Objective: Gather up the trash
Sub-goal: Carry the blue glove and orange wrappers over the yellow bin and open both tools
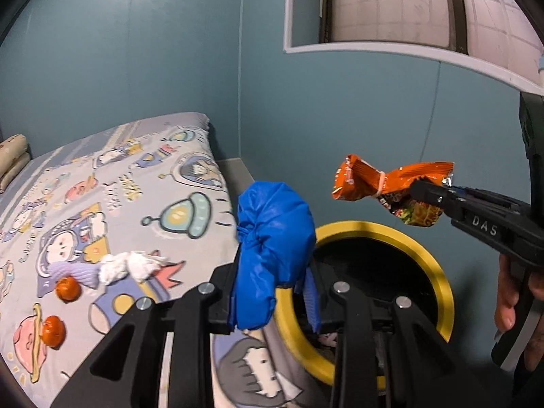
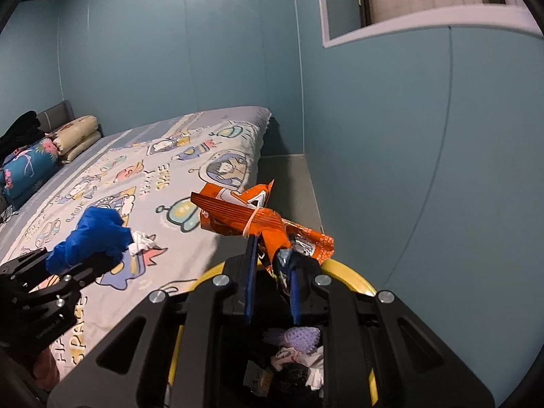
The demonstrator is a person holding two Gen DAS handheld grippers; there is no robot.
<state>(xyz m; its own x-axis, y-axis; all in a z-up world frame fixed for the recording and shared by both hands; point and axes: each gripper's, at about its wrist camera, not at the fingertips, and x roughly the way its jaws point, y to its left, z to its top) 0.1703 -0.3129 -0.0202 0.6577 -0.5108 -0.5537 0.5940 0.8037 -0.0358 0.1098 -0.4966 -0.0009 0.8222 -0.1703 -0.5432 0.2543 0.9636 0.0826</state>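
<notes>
The left gripper [image 1: 272, 282] squeezes a blue bag [image 1: 272, 248] tight. The right gripper [image 2: 272, 265] pinches an orange snack wrapper [image 2: 244, 216] over the yellow bin [image 2: 357, 280]

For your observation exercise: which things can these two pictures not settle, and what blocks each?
- Bin depth: left wrist view, gripper frame covers it.
- Bin contents: right wrist view, dark, partly hidden by the right gripper.
- Snack wrapper print: too small.
- Blue bag contents: opaque.
</notes>
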